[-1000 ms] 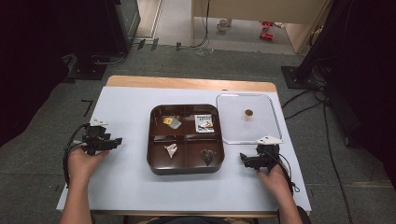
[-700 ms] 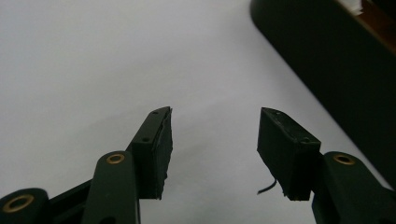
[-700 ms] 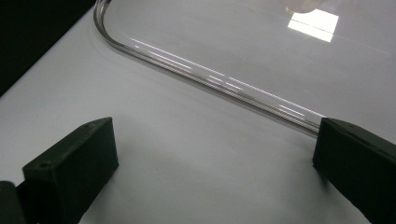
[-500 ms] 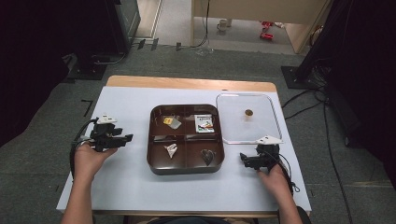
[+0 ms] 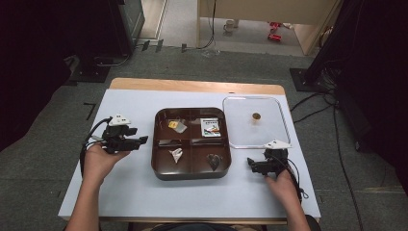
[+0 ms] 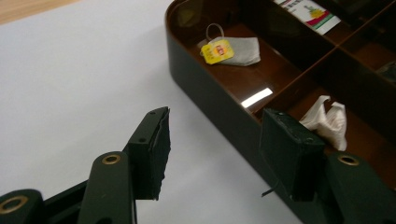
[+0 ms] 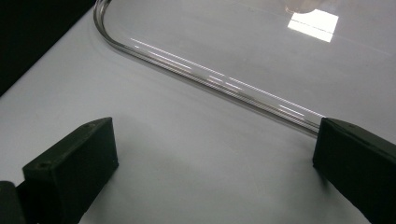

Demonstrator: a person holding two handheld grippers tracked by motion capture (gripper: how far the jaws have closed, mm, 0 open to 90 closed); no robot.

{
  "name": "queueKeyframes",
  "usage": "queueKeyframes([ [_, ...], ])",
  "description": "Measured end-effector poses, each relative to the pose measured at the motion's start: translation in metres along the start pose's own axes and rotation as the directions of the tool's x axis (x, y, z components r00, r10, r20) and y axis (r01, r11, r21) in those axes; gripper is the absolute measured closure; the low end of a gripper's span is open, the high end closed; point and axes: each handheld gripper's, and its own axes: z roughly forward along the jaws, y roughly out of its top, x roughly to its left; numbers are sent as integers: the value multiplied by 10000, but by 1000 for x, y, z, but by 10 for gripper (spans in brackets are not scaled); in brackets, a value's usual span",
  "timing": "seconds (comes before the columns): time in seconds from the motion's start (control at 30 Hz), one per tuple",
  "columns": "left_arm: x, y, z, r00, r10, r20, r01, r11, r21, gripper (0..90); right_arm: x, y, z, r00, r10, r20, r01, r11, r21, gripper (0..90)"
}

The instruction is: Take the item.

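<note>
A dark brown tray (image 5: 155,144) with four compartments sits mid-table. Its far-left compartment holds a tea bag (image 5: 177,125) with a yellow tag (image 6: 217,50). A printed packet (image 5: 210,127) lies far right, crumpled white paper (image 5: 176,154) near left, and a dark item (image 5: 214,161) near right. My left gripper (image 5: 142,140) hovers just left of the tray, pointing at it. Its jaws have just been opening a little, with nothing between them (image 6: 212,140). My right gripper (image 5: 251,165) rests open and empty on the table beside the tray's near right corner.
A clear lid (image 5: 269,134) with a small brown knob (image 5: 256,116) lies flat to the right of the tray. Its curved rim (image 7: 210,77) runs just beyond my right gripper (image 7: 215,154). White table surface surrounds everything; the wooden table edge (image 5: 192,85) is at the back.
My left gripper has moved right toward the tray's left wall and risen a little. The right gripper has stayed put.
</note>
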Motion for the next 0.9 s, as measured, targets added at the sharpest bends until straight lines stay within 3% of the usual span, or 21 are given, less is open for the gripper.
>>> queueKeyframes([
  [0.4,-24,14,11,9937,641,924,-628,9979,-162,440,0,0,0,10000,-4,2,4,10000,0,0],
  [0.53,-29,16,15,9912,816,1040,-805,9967,-139,439,0,0,0,10000,-5,-1,5,10000,-3,0],
  [0.9,-45,19,30,9774,1258,1700,-1248,9920,-165,451,0,0,0,10000,-20,8,20,10000,-13,0],
])
